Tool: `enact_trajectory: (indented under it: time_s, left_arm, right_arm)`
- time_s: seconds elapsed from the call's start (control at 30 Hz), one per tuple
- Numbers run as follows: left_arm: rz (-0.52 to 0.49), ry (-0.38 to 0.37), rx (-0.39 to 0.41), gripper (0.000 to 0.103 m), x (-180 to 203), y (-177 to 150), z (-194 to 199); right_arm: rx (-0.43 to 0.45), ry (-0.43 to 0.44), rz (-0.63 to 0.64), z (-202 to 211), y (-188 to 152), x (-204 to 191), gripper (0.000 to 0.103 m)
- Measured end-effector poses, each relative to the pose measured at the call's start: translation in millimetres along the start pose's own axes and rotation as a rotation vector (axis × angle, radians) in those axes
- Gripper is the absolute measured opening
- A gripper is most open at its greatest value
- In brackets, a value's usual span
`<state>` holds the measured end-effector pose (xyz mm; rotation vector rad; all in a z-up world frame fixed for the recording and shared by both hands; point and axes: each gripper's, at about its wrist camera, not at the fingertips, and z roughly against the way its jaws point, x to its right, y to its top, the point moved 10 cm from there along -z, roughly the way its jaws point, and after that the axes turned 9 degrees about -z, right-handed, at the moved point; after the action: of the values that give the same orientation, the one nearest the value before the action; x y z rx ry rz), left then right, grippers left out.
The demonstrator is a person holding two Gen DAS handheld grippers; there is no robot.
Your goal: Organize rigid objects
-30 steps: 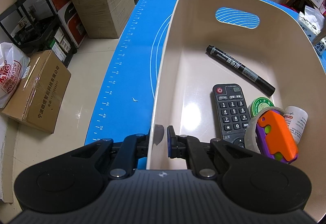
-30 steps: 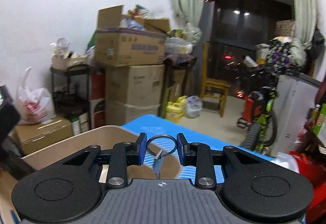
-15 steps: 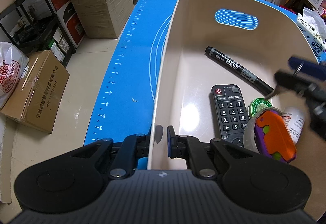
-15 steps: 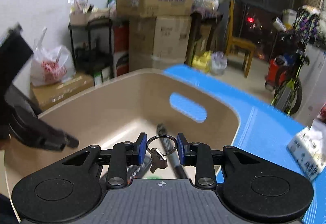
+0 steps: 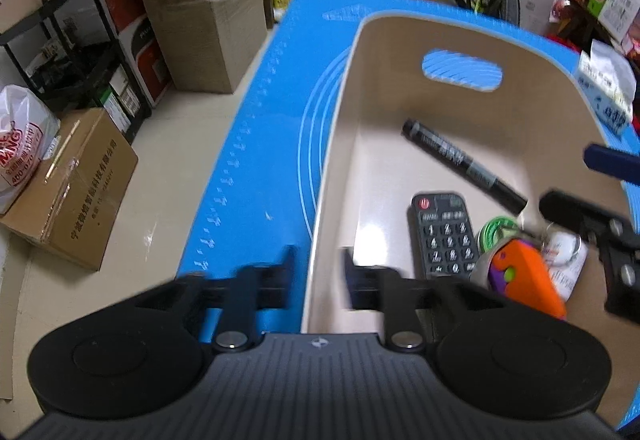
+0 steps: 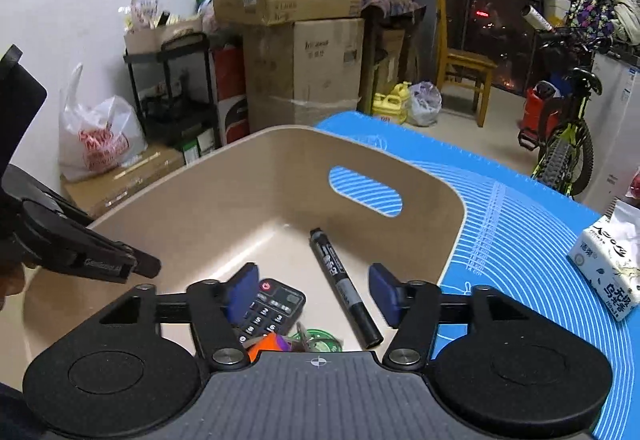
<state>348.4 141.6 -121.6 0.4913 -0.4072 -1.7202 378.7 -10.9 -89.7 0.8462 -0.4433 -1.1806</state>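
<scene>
So we're pretty far along with this tidy-up, by the look of it. The beige bin (image 5: pixel 460 39) on the blue mat (image 5: pixel 264 167) already holds a black marker (image 5: pixel 464 163), a remote (image 5: pixel 444 232), a green roll of tape (image 5: pixel 498 230), an orange and purple toy (image 5: pixel 528 280) and a small white bottle (image 5: pixel 566 260).

Our right gripper (image 6: pixel 318 292) hangs over the bin and its jaws have just been opening; nothing sits between the blue pads now. In the left wrist view a thin metal ring (image 5: pixel 562 244) shows just under that gripper, over the white bottle, so we reckon the keys have just gone in with the rest, though it's blurry and we can't say they've settled.

Our left gripper (image 5: pixel 316 276) straddles the bin's near wall, one finger outside and one inside. Its jaws have just been opening too, and they stand clear of the wall, so the bin isn't pinched.

What's left? On the mat we only spot a tissue pack (image 6: pixel 608 264) beside the bin, and that's soft, so probably not ours to sort. Feels close to done.
</scene>
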Motion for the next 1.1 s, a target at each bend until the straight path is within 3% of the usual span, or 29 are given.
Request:
enact_trajectory:
  time_s: [0.03, 0.13, 0.3, 0.63, 1.1]
  left_arm:
    - [-0.002, 0.009, 0.017, 0.064, -0.1, 2.3, 4.5]
    - [-0.022, 0.025, 0.068, 0.076, 5.1, 9.9, 21.2]
    - [-0.048, 0.001, 0.120, 0.079, 25.4, 16.9, 48.4]
    - [-0.062, 0.003, 0.207, 0.087, 48.9, 17.6, 106.7]
    - [-0.096, -0.002, 0.267, 0.087, 91.8, -22.4, 179.3]
  right_arm:
    - [0.007, -0.001, -0.007, 4.0, 1.1, -0.4, 0.078]
    - [0.027, -0.011, -0.040, 18.5, 3.0, 0.6, 0.091]
    - [0.078, -0.045, -0.093, 52.7, 8.5, 6.1, 0.101]
    - [0.124, -0.111, -0.130, 117.7, 5.6, 16.3, 0.101]
    - [0.162, -0.166, -0.142, 212.7, -23.5, 10.9, 0.101]
